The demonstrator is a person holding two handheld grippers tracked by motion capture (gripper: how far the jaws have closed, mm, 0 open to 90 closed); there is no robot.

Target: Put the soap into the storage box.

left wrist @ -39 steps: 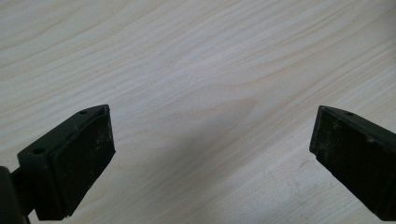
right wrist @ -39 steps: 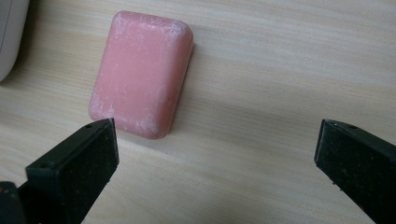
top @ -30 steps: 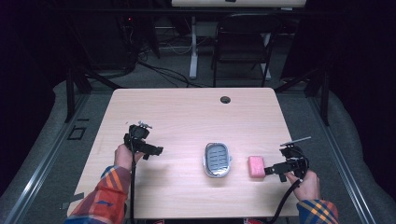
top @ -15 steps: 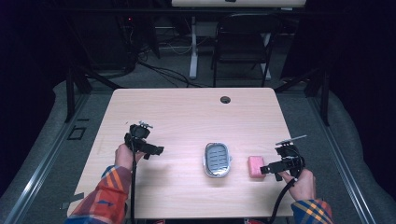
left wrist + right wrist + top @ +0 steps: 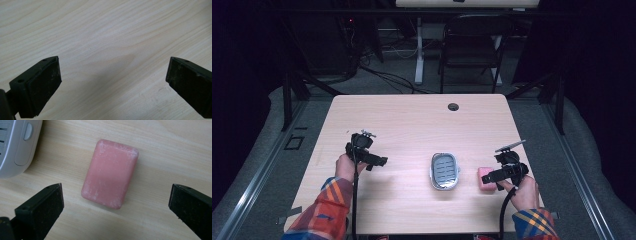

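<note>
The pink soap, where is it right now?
In the high view the pink soap lies flat on the table, near its right front, just right of the grey soap dish. The open right claw hovers over it.

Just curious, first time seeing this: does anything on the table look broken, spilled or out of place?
Nothing stands out. The pink soap lies whole on the table beside the empty grey dish; its whitish scuffs look like ordinary wear.

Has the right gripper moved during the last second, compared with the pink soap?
Yes. The right gripper moved left toward the pink soap bar, which lies beside the soap dish.
</note>
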